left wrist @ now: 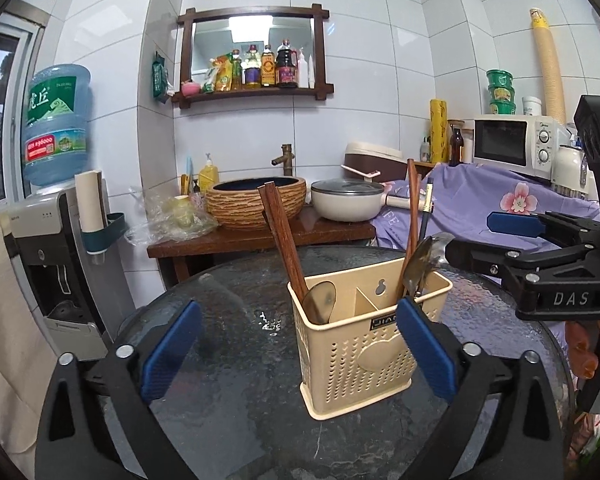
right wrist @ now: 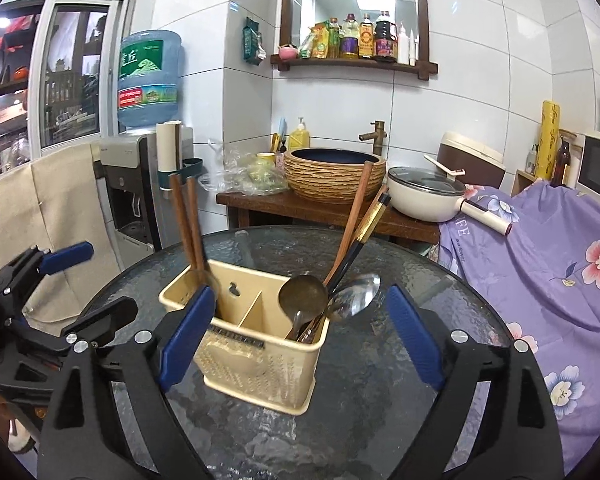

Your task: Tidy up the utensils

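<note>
1. Two grippers are hovering over the glass table (left wrist: 240,420), and a cream caddy (left wrist: 364,344) is standing upright on it, the landmark for everything below.
2. Two compartments are showing inside the caddy, split by a slanted divider (right wrist: 250,310).
3. Leaning out of the caddy's left compartment, as the right wrist view shows it, is a pair of wooden chopsticks (right wrist: 188,220).
4. Another wooden chopstick (right wrist: 352,220) and a black chopstick (right wrist: 366,228) are leaning out of the right compartment, tilting toward the back right.
5. Two spoons are sitting in that same right compartment, bowls up: a dull brown spoon (right wrist: 303,296) and a shiny steel spoon (right wrist: 354,294) just beside it, with other metal handles below them too jumbled to tell apart.
6. In the left wrist view, a further brownish spoon bowl (left wrist: 320,300) is resting in the caddy's left compartment, beside the chopsticks there.
7. The left gripper (left wrist: 298,348) is holding its blue fingers (left wrist: 172,348) spread wide, gripping nothing; its right finger is overlapping the caddy's front corner in that view, though contact cannot be judged.
8. The right gripper (right wrist: 302,338) is also keeping its fingers (right wrist: 414,336) spread wide and holding nothing, with the caddy lying between them.
9. Behind the caddy, a sink bowl (right wrist: 334,174) and a white pan (right wrist: 424,196) are sitting on a wooden counter (right wrist: 240,200).
</note>
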Demonstrator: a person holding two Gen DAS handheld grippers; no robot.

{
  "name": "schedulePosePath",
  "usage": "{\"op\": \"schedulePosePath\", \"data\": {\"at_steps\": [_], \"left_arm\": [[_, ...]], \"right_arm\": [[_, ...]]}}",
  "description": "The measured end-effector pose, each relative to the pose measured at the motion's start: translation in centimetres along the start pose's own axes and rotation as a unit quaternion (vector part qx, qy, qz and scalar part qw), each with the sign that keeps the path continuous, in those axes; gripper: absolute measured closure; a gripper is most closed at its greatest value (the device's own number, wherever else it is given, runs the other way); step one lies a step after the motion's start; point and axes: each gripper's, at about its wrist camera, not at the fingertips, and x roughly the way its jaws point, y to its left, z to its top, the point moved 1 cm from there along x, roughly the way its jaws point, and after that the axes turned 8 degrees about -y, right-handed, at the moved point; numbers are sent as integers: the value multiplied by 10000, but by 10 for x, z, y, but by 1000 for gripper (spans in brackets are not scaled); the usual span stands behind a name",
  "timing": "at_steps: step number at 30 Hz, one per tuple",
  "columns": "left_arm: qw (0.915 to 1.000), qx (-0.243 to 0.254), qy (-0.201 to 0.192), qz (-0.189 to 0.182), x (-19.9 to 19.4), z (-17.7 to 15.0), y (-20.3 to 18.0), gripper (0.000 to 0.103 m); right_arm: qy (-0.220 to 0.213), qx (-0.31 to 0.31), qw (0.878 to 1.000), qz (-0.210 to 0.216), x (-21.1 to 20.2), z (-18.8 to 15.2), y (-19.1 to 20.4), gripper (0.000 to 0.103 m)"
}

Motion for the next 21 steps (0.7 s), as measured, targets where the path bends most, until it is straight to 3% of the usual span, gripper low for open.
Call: {"op": "schedulePosePath", "data": {"at_steps": [3, 12, 21], "left_arm": [[9999, 27, -118, 16, -15, -6, -2, 6], [9988, -117, -148, 445, -69, -38, -11, 6], [9976, -561, -4, 394, -121, -73, -17, 6]], "right_arm": [[-142, 67, 9999, 16, -16, -9, 4, 6], [-593, 328, 9977, -68, -89, -53, 21, 6], [-998, -261, 9919, -740, -172, -109, 56, 6]]}}
